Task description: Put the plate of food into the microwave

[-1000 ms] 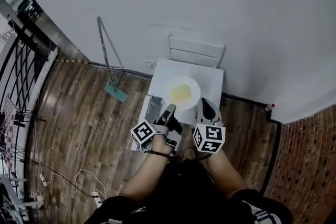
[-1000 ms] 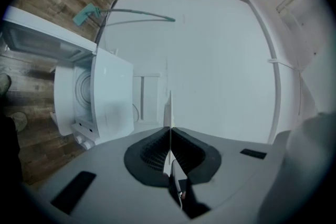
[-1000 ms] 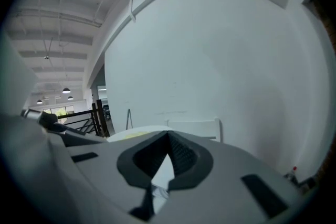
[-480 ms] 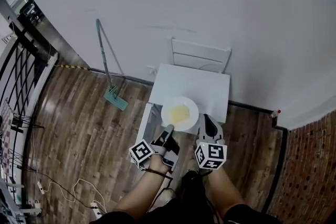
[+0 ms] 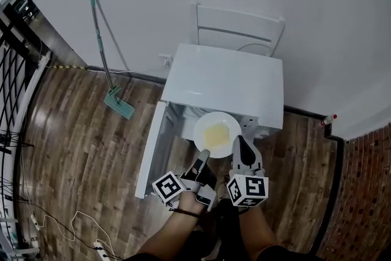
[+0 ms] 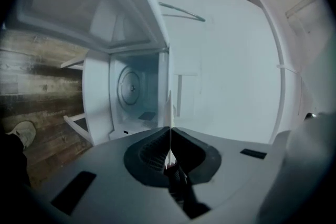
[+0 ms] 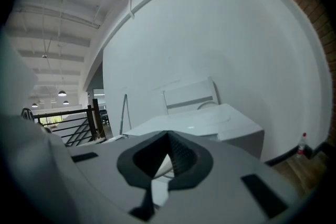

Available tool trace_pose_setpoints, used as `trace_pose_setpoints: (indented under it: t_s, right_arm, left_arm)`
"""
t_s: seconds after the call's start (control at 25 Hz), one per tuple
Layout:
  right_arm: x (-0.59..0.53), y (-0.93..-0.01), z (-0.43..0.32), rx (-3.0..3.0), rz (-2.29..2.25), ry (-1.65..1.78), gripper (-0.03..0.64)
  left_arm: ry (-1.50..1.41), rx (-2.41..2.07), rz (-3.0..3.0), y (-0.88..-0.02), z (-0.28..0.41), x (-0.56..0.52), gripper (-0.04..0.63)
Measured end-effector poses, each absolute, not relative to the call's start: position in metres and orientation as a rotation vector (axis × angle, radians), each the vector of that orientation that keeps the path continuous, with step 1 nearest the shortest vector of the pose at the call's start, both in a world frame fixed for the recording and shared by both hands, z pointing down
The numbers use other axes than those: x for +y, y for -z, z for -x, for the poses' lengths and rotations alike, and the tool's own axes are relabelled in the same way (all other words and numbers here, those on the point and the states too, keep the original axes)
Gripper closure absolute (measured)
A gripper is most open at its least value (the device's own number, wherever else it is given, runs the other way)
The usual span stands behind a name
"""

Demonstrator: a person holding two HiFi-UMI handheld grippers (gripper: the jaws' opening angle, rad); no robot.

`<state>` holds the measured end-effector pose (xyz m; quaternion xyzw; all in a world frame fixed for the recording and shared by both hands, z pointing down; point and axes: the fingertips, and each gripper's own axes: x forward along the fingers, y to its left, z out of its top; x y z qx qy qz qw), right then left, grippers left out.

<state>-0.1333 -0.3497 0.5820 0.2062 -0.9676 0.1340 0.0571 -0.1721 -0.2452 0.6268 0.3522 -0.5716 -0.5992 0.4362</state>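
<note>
A white plate point(image 5: 217, 133) with yellow food point(image 5: 214, 134) hangs level in front of the open white microwave point(image 5: 226, 79). My left gripper point(image 5: 203, 155) is shut on the plate's near left rim, and my right gripper point(image 5: 237, 143) is shut on its near right rim. In the left gripper view the plate point(image 6: 169, 107) shows edge-on between the jaws of the gripper point(image 6: 169, 136). Beyond it is the microwave's cavity with its round turntable point(image 6: 129, 87). In the right gripper view a bit of the plate's rim point(image 7: 162, 166) sits in the gripper point(image 7: 167, 157), below the microwave's top point(image 7: 202, 119).
The microwave door point(image 5: 150, 151) stands swung out to the left. A white chair point(image 5: 239, 31) stands behind the microwave by the wall. A mop point(image 5: 109, 79) leans on the wall at left. A small red-capped bottle point(image 5: 328, 120) is at right, cables point(image 5: 91, 235) lie on the wood floor.
The plate has come from above the microwave's top back and down to the front of its opening, held by both grippers throughout. The head camera has shifted with it.
</note>
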Motion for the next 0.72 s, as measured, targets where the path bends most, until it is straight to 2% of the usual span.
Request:
trace_pose_setpoints:
  t_s: [0.12, 0.32, 0.72]
  right_arm:
    - [-0.351, -0.625, 0.133, -2.969, -0.623, -0.427, 0.612]
    - [-0.355, -0.682, 0.14, -3.008, -0.642, -0.267, 0.612]
    - [-0.36, -0.734, 0.16, -3.038, -0.539, -0.388, 0.612]
  left_arm:
    - [1.509, -1.4, -0.857, -0.676, 0.174, -0.246, 0.586]
    - [1.57, -1.4, -0.912, -0.731, 0.189, -0.253, 0.588]
    - [1.563, -1.502, -0.965, -0.793, 0.225, -0.268, 0.586]
